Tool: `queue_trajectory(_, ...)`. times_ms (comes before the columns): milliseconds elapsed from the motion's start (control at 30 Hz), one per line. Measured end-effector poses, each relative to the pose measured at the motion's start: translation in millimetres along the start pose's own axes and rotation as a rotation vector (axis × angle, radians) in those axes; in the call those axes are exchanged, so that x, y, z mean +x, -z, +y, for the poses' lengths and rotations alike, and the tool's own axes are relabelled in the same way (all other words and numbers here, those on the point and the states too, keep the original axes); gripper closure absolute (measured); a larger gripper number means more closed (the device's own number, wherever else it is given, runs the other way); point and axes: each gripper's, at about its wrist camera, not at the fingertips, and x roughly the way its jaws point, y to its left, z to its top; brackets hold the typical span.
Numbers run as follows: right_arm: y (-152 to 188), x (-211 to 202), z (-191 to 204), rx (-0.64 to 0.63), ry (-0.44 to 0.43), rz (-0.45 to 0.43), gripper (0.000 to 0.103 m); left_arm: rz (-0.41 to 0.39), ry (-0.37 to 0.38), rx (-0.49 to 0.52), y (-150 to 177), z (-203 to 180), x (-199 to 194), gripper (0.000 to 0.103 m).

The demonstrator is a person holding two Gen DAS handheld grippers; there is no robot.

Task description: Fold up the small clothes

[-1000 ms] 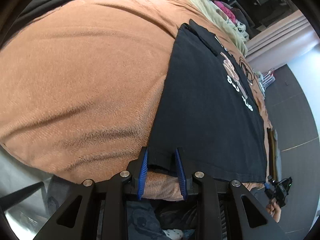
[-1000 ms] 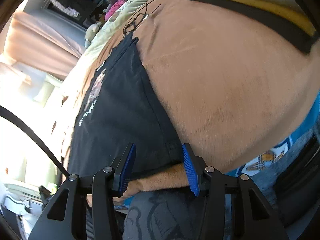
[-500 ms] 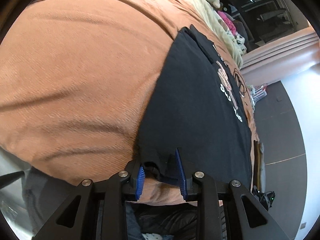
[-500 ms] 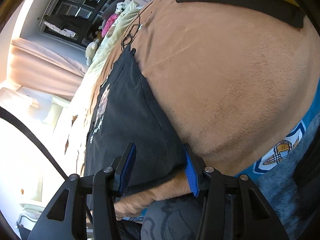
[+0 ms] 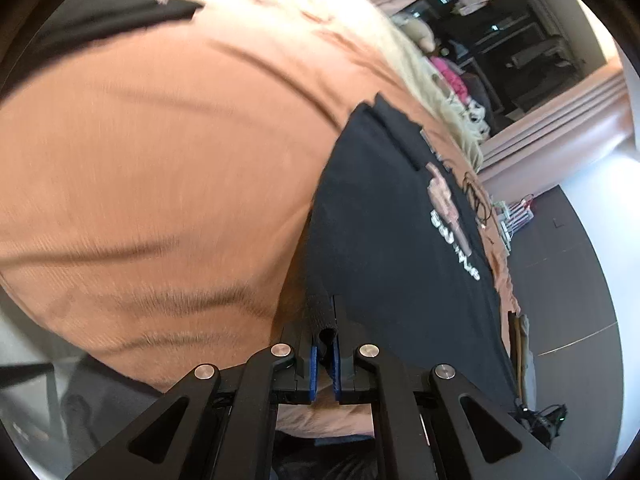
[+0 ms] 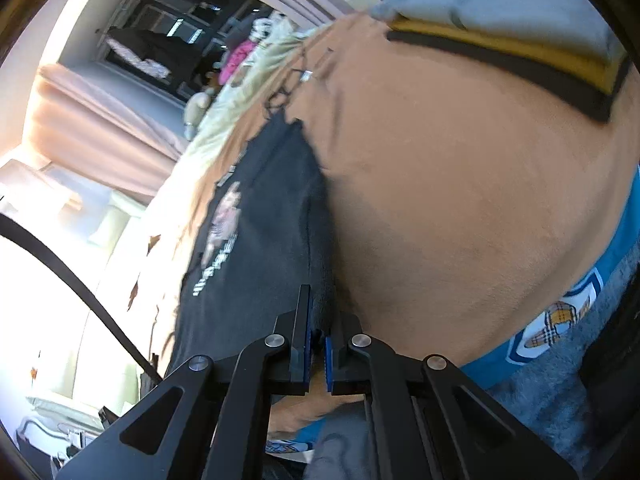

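Observation:
A black T-shirt (image 5: pixel 392 240) with a pink and white chest print lies flat on an orange-brown blanket (image 5: pixel 152 184). My left gripper (image 5: pixel 325 344) is shut on the shirt's near left hem corner, which is bunched between the blue pads. In the right wrist view the same shirt (image 6: pixel 260 240) stretches away, and my right gripper (image 6: pixel 317 344) is shut on its near right hem corner. Both corners are lifted slightly off the blanket (image 6: pixel 460 200).
A stack of folded clothes, grey, yellow and black (image 6: pixel 520 48), sits at the far right of the bed. Another dark garment (image 5: pixel 100 12) lies at the far left. A pale blanket (image 5: pixel 432 92) and soft toys lie beyond the shirt. A blue printed cloth (image 6: pixel 560 320) hangs at the near edge.
Both grippers closed from open onto the shirt's near hem corners. The views tilted upward and the hem has risen slightly.

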Motion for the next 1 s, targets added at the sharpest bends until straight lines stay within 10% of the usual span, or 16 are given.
queue_trajectory(1000,46.9,-89.9,21.4,-0.132,-0.166,-0.105,0.102,-0.172,0.069,0.181,-9.4,-42.7,-157.3,0.099)
